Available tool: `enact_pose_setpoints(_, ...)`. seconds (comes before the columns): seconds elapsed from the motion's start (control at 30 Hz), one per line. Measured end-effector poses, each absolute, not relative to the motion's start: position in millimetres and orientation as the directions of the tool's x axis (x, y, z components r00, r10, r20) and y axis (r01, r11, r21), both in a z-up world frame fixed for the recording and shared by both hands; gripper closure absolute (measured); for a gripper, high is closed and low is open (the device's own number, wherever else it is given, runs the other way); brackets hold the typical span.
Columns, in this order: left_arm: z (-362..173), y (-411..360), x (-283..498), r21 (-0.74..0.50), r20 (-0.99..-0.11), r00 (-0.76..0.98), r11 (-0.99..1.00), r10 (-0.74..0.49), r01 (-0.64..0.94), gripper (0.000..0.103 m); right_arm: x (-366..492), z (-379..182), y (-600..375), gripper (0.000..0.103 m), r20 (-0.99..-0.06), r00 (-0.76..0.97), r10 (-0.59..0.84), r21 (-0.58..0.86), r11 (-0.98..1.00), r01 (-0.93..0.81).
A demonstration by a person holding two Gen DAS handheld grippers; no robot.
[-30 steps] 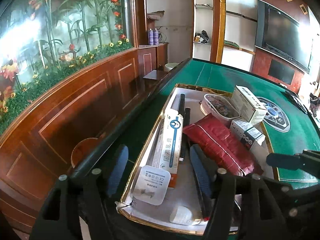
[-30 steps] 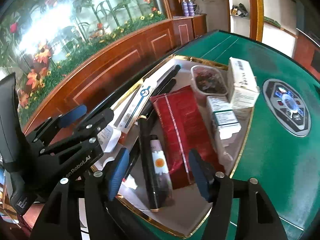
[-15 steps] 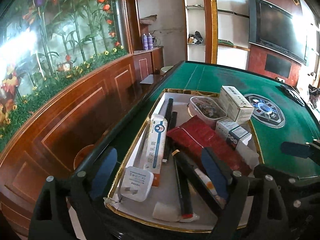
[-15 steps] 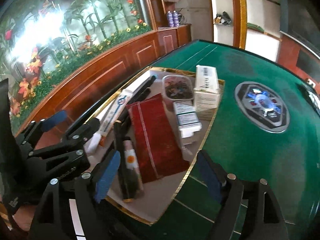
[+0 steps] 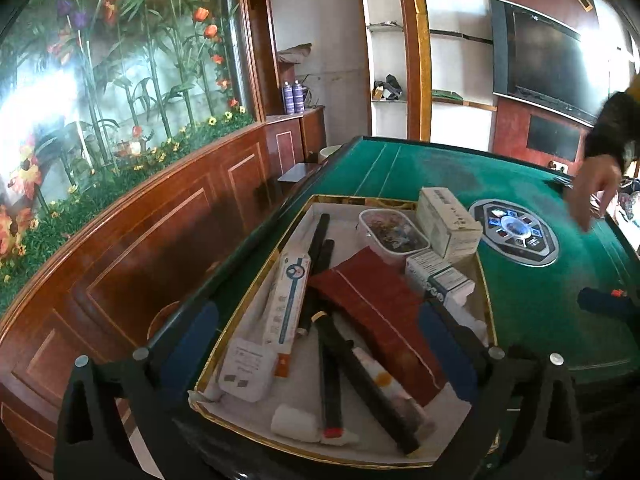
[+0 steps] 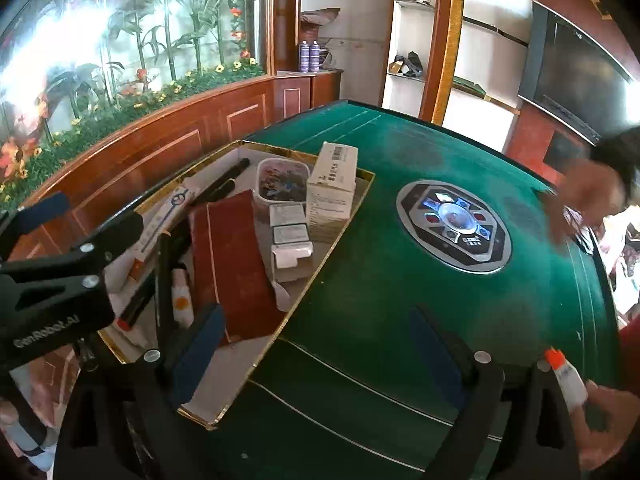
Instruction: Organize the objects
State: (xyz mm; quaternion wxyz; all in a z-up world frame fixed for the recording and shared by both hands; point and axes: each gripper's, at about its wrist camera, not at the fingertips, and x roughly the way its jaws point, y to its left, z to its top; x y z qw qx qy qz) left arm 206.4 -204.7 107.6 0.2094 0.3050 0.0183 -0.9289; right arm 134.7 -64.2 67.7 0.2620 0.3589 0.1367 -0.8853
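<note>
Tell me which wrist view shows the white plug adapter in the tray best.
Left wrist view: the adapter lies whole and unobstructed at the tray's near corner, label up. In the right wrist view the left gripper covers that corner, so the adapter cannot be made out there.

Daylight pours in through the planted window point(image 5: 100, 92) at the upper left, which burns out to white glare in both views. The room is bright and colours stay saturated. The green desk point(image 6: 380, 280) carries a soft pale sheen near its far edge, and shadows in the gold-rimmed tray point(image 5: 256, 280) are faint. Fisheye distortion bends the wooden panelling point(image 5: 140, 248) and shelves point(image 6: 424, 32) into curves, and the corners fall to black. A hand point(image 6: 584, 196) at the right edge is smeared by motion blur, more so in the right wrist view; near claw parts look slightly soft.
</note>
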Motion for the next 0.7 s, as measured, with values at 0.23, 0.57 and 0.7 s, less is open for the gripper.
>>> enact_pose_setpoints(0.23,115.4,-194.2,215.4,0.045,-0.542,-0.771,-0.928,-0.334,0.370,0.002,138.8,58.1,-50.2,0.007,-0.716,-0.611,-0.337,-0.060,-0.843,0.535)
enact_pose_setpoints(0.57,120.8,-181.9,217.6,0.030,-0.507,-0.809,-0.943,-0.299,0.330,0.002,154.0,42.5,-48.9,0.007,-0.733,-0.593,-0.333,-0.074,-0.827,0.557)
enact_pose_setpoints(0.7,121.4,-173.9,214.6,0.053,-0.494,-0.813,-0.944,-0.309,0.326,0.002,150.6,42.8,-45.6,0.007,-0.731,-0.593,-0.337,-0.065,-0.831,0.552)
